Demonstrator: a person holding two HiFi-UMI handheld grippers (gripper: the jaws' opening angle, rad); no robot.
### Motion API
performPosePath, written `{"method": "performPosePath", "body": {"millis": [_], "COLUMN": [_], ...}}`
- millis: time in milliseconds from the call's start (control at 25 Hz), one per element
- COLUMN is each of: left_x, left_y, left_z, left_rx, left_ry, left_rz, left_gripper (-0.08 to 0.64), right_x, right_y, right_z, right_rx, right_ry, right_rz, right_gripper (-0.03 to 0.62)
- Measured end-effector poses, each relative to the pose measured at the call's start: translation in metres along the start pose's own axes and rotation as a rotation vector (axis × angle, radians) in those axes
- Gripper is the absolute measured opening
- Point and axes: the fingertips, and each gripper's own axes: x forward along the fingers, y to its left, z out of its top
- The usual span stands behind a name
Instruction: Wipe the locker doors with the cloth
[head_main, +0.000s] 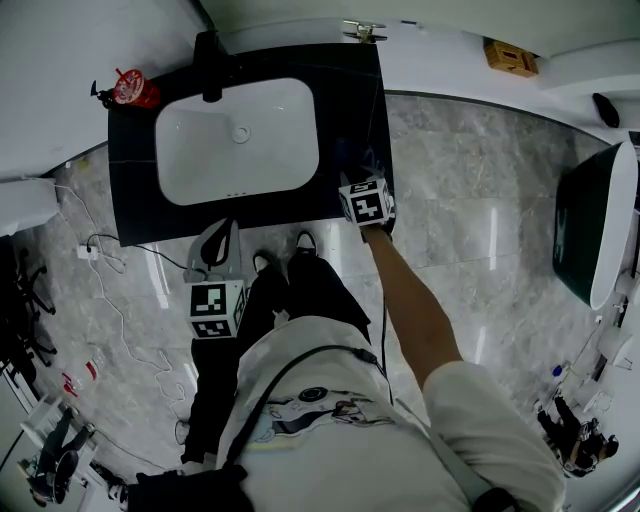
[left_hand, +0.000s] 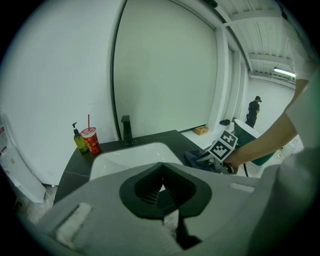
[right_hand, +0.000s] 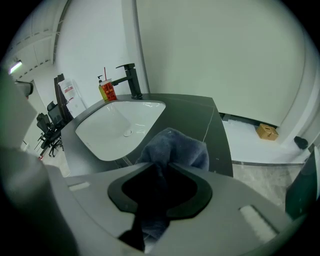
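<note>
A dark blue cloth (right_hand: 175, 147) lies bunched on the right front corner of the black counter (head_main: 130, 200). My right gripper (right_hand: 161, 165) points steeply down onto it, and the cloth fills the gap between its jaws, pinched there. The head view shows this gripper (head_main: 365, 185) at the counter's corner with the arm stretched out. The left gripper view catches it too, by the cloth (left_hand: 197, 159). My left gripper (head_main: 218, 232) hangs low in front of the counter, its jaws (left_hand: 161, 167) together with nothing in them. No locker door is in view.
A white sink (head_main: 235, 140) with a black faucet (head_main: 208, 65) fills the counter's middle. A red cup (head_main: 130, 88) and a soap bottle (left_hand: 80, 141) stand at its back left. A cardboard box (head_main: 510, 57) sits on a white ledge; cables (head_main: 110, 280) trail on the marble floor.
</note>
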Motion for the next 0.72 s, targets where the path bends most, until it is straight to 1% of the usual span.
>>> {"method": "performPosePath", "body": {"millis": [80, 200, 520, 720], "left_x": [-0.002, -0.007, -0.025, -0.039], "left_y": [-0.003, -0.002, 0.003, -0.003], "left_z": [-0.001, -0.001, -0.002, -0.009], "left_rx": [0.003, 0.003, -0.002, -0.005], "left_ry": [0.001, 0.001, -0.028, -0.045], "left_rz": [-0.002, 0.009, 0.043, 0.038], "left_gripper": [0.002, 0.002, 0.002, 0.002], "right_x": [-0.004, -0.018, -0.067, -0.103], "right_y": [-0.002, 0.0, 0.006, 0.01], "right_z": [-0.001, 0.006, 0.021, 0.026], "right_rx": [0.01, 0.024, 0.018, 0.005], "right_ry": [-0.011, -0.061, -0.202, -0.279], "right_rz": [-0.006, 0.0, -0.005, -0.02], "right_gripper": [0.083, 0.081, 0.081, 0.081]}}
